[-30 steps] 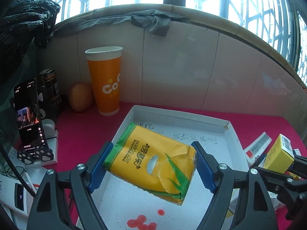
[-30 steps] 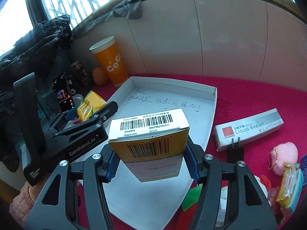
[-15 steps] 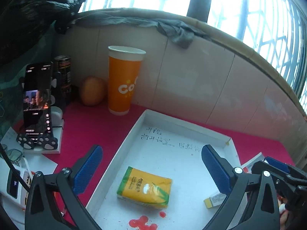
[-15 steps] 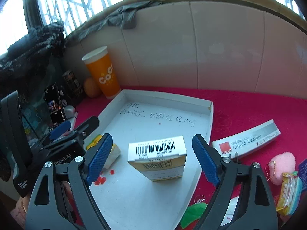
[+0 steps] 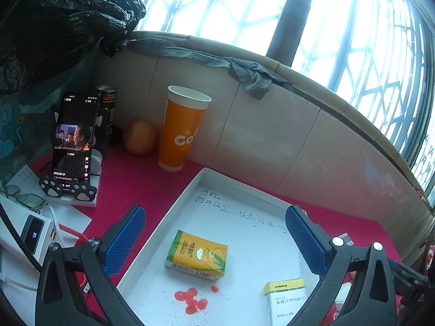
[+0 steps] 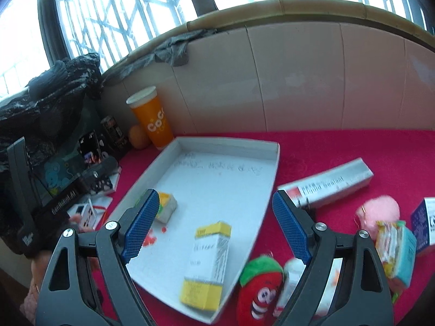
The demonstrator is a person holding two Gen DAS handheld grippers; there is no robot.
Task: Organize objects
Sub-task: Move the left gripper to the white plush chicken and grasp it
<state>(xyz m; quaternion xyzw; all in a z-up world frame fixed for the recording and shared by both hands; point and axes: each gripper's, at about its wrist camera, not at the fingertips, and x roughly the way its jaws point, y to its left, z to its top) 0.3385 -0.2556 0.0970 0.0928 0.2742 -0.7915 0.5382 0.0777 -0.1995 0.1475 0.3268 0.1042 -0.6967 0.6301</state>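
Note:
A white tray (image 5: 165,222) lies on the red cloth. In it lie a yellow-green tissue pack (image 5: 196,255) and a yellow-white box (image 5: 286,297). My left gripper (image 5: 214,241) is open and empty, raised above the tray over the pack. In the right wrist view the tray (image 6: 267,190) holds the box (image 6: 208,262) on its side and the pack (image 6: 167,206) at the left. My right gripper (image 6: 214,225) is open and empty above the tray.
An orange cup (image 5: 180,133), a fruit (image 5: 140,140), a can (image 5: 107,108) and a phone on a stand (image 5: 73,138) stand at the back left. A sealant box (image 6: 326,187), pink pompom (image 6: 379,213), strawberry plush (image 6: 259,288) and snack packs (image 6: 398,250) lie right of the tray.
Both grippers opened and let go: the tissue pack and the box dropped into the tray. Both grippers then pulled back and up; the box now lies on its side.

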